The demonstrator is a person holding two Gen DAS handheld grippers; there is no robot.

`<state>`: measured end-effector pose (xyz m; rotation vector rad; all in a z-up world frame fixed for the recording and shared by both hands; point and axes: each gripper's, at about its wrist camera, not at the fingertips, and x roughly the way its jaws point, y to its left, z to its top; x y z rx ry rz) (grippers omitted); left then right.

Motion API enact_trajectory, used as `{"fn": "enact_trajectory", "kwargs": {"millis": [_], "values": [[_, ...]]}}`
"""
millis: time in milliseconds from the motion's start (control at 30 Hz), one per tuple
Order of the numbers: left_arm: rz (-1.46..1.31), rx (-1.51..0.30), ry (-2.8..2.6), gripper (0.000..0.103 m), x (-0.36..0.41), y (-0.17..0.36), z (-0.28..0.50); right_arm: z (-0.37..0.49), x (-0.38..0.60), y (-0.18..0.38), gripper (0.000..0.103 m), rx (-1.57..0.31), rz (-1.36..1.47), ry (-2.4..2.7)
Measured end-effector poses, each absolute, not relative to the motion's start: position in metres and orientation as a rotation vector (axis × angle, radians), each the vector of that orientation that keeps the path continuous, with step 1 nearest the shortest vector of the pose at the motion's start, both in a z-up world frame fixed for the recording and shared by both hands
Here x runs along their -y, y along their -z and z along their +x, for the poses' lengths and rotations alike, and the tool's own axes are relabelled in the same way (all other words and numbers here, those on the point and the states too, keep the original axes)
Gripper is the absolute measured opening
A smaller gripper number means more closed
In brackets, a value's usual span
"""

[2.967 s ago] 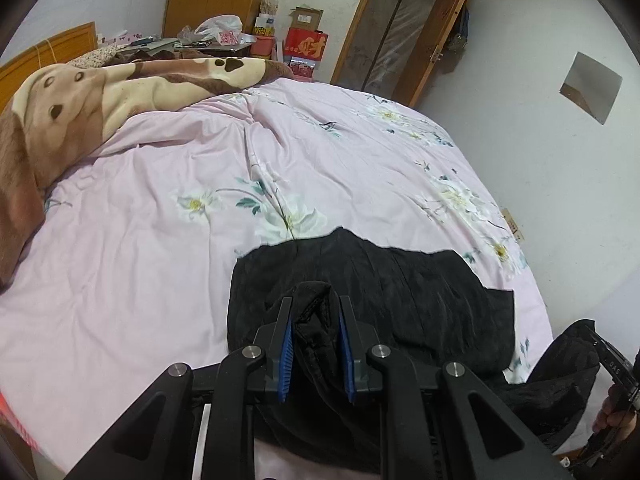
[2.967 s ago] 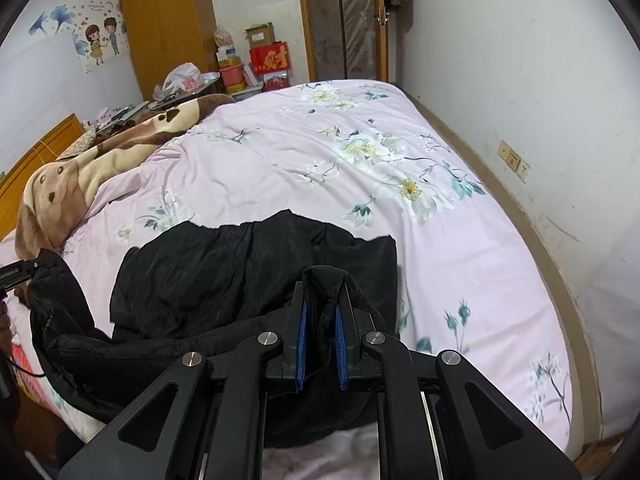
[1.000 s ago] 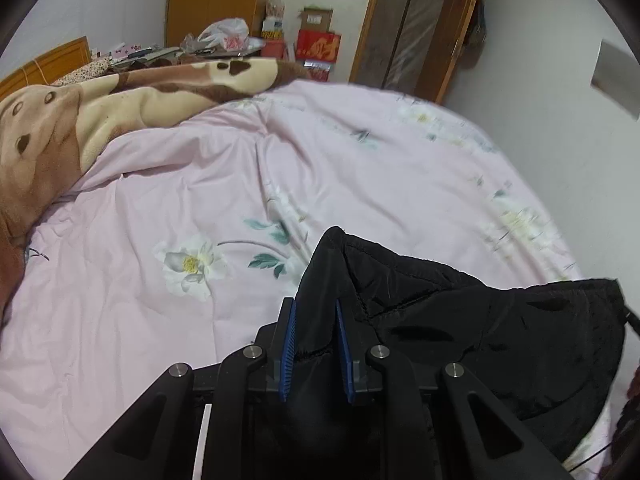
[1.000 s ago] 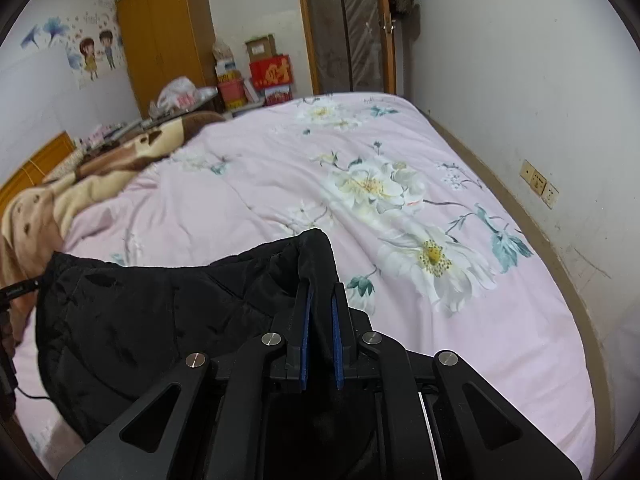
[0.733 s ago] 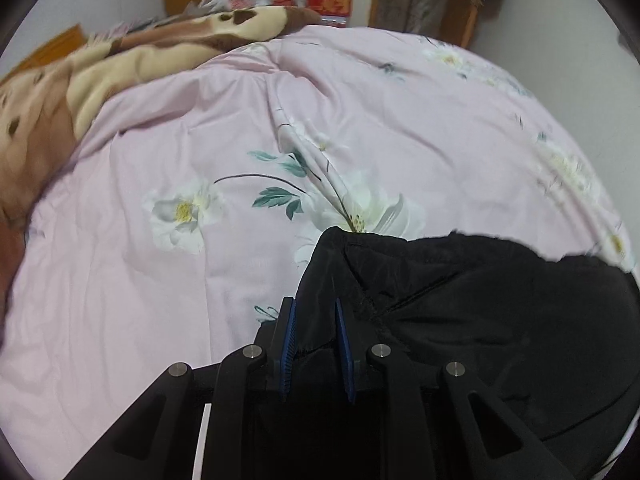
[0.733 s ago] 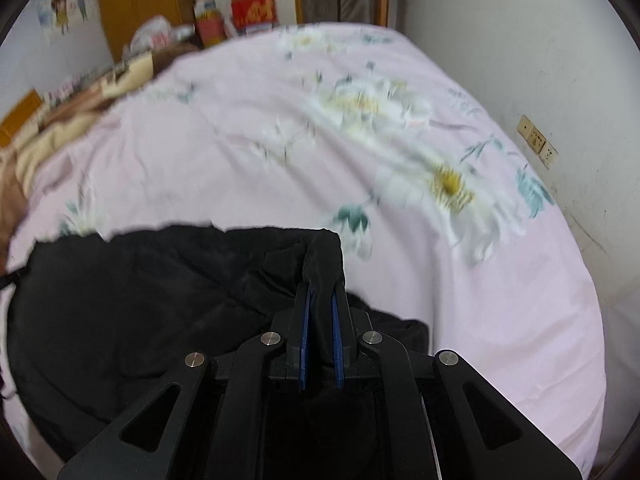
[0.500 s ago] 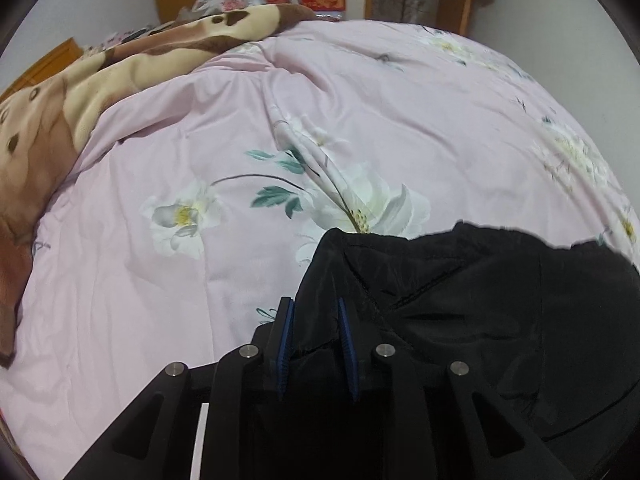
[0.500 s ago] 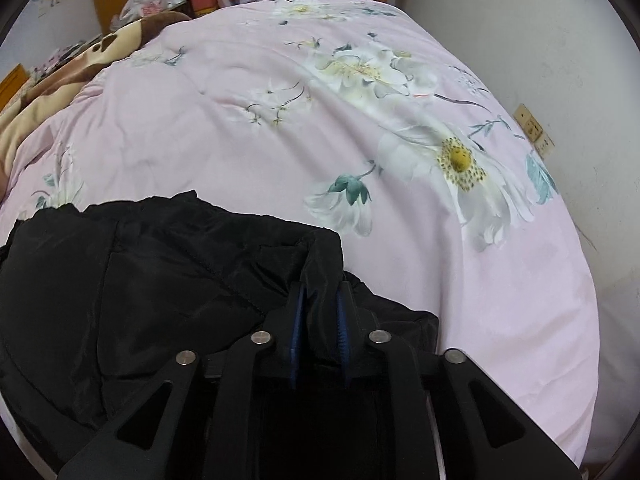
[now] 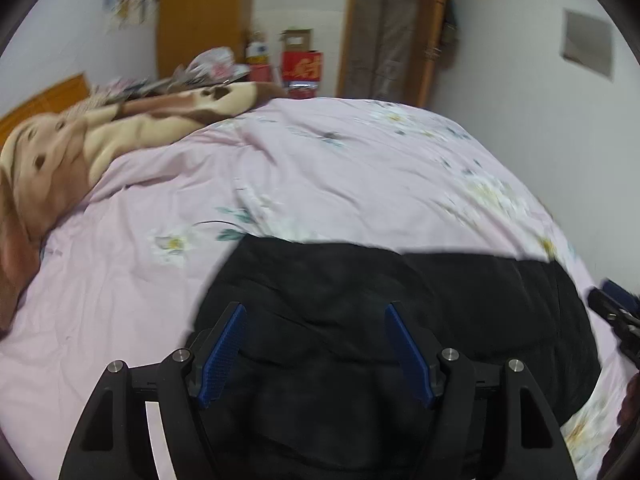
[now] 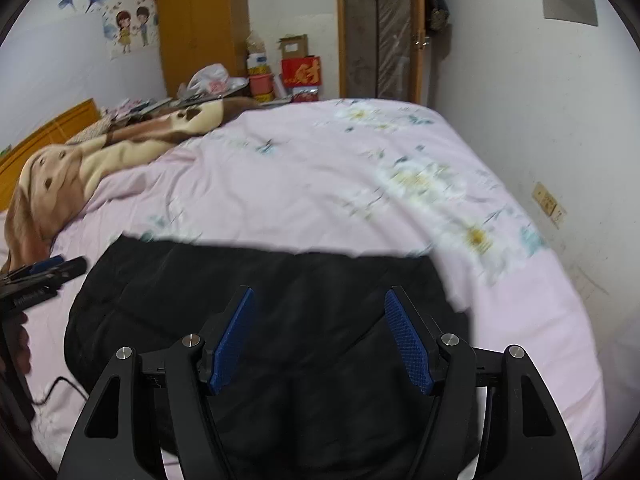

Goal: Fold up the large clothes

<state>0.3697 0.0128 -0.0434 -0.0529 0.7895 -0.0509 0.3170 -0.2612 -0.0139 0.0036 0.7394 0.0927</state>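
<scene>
The fingers of the left gripper (image 9: 314, 344) and right gripper (image 10: 318, 340) are spread apart, nothing clamped; the black garment (image 9: 380, 320) is laid folded on the bed (image 9: 320, 184); unheld, its puffy layers may be sprung open.

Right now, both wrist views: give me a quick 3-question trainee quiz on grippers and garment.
1. True or false: the left gripper is clamped on the black jacket.
2. The jacket lies on: A) the brown blanket B) the pink floral duvet C) the floor.
3. Fill in: the right gripper has its jaws ____.

Key:
1. False; its jaws are spread, nothing between them.
2. B
3. open
</scene>
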Motion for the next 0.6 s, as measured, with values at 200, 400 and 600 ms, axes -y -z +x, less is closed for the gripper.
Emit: {"fn": "enact_trajectory", "kwargs": {"millis": [200, 400, 600], "values": [[-0.013, -0.894, 0.007, 0.072, 0.026, 0.099, 0.379, 0.324, 0.230, 0.068, 0.068, -0.806, 0.024, -0.085], [0.073, -0.896, -0.031, 0.084, 0.037, 0.140, 0.386, 0.337, 0.226, 0.116, 0.073, -0.893, -0.034, -0.066], [0.093, -0.949, -0.013, 0.084, 0.037, 0.161, 0.399, 0.349, 0.230, 0.144, 0.074, -0.953, -0.014, -0.060]]}}
